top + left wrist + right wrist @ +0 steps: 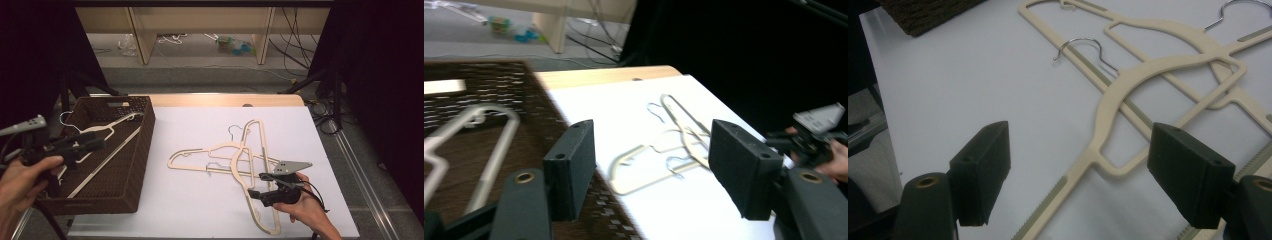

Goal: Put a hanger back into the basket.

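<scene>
Several cream plastic hangers (240, 155) with metal hooks lie crossed in a pile on the white table top. More cream hangers (107, 131) rest inside the brown woven basket (145, 150) at the left. My left gripper (100, 144) hovers above the basket's near half, open, with nothing between its jaws (651, 150). My right gripper (256, 185) sits low at the near end of the pile, open. In the right gripper view, one hanger's shoulder (1128, 85) lies on the table just ahead of and between the jaws (1080, 150), untouched by the pads.
The white mat (200, 200) covers a wooden table whose far edge (225, 100) shows bare wood. Black stands and curtains flank both sides. Cables and clutter lie on the floor beyond. A basket corner (923, 15) shows in the right gripper view.
</scene>
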A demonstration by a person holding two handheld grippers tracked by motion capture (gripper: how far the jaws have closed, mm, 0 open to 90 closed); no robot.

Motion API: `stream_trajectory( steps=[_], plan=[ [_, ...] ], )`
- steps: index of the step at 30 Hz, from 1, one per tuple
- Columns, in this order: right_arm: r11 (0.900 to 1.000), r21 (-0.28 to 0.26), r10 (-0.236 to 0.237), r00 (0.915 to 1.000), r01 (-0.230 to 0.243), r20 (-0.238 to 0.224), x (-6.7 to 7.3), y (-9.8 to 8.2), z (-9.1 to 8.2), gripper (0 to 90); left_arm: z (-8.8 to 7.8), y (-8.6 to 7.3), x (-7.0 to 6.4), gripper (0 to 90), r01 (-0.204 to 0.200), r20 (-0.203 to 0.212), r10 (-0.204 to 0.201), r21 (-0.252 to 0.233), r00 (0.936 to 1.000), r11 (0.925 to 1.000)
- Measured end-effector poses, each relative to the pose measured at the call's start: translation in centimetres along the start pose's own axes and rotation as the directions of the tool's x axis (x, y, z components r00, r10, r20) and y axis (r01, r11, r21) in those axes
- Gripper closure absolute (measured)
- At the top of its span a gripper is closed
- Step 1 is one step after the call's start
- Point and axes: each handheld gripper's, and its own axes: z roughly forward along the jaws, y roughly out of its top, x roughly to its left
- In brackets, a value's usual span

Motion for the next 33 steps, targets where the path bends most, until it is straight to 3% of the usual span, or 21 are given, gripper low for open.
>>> stream_trajectory(
  steps=[2,3,4,6,7,9,13,16,17,19,26,33],
  plan=[
    [1.0,0.001,-0.005,1.0,0.005,0.004,0.0,0.2,0.3,26.2,0.8,-0.6,-1.5,35.6,-0.032,0.005,0.032,0.013,0.9995,0.9994],
    [1.0,0.003,-0.005,1.0,0.005,0.005,0.0,0.3,0.4,26.2,1.2,-1.0,-2.2,35.5,-0.022,0.019,0.021,0.026,0.9996,0.9994],
    [1.0,0.006,0.002,1.0,-0.002,0.005,0.1,0.4,0.5,26.2,1.6,-1.2,-2.7,35.5,-0.039,0.023,0.038,0.035,0.999,0.9986],
    [1.0,0.009,0.001,1.0,-0.001,0.002,0.0,0.5,0.7,26.2,2.4,-1.8,-3.7,34.9,-0.072,0.057,0.07,0.036,0.9959,0.9968],
    [1.0,0.007,-0.001,1.0,0.001,0.004,0.0,0.6,0.8,26.2,2.8,-2.1,-4.2,34.5,-0.072,0.074,0.07,0.035,0.9948,0.9968],
    [1.0,0.006,0.008,1.0,-0.008,0.004,0.0,0.7,0.9,26.2,3.8,-2.9,-5.3,33.9,-0.072,0.069,0.071,0.017,0.9951,0.9973],
    [1.0,-0.006,0.01,0.9999,-0.01,0.008,-0.2,0.7,1.0,26.0,5.7,-4.3,-7.0,31.5,-0.079,0.096,0.075,0.038,0.9926,0.9961],
    [1.0,-0.004,0.013,0.9999,-0.013,0.011,-0.2,0.8,1.1,25.9,6.9,-5.3,-8.0,30.9,-0.114,0.109,0.108,0.049,0.9881,0.9922],
    [1.0,-0.006,0.004,0.9999,-0.004,0.015,-0.2,0.8,1.2,26.0,7.3,-5.7,-8.4,30.4,-0.101,0.113,0.094,0.052,0.9891,0.9936],
    [1.0,-0.002,0.014,0.9998,-0.014,0.015,-0.2,0.9,1.3,25.9,8.1,-6.5,-8.7,30.3,-0.119,0.121,0.11,0.067,0.9865,0.9906],
    [1.0,0.018,0.015,0.9995,-0.016,0.028,-0.2,1.3,2.2,26.0,9.7,-9.2,-9.3,28.5,-0.108,0.14,0.094,0.096,0.9857,0.9895],
    [0.999,0.036,0.001,0.9989,-0.002,0.047,-0.3,1.7,3.2,27.1,10.6,-11.4,-9.6,26.3,-0.12,0.128,0.106,0.108,0.986,0.9868]
  ],
)
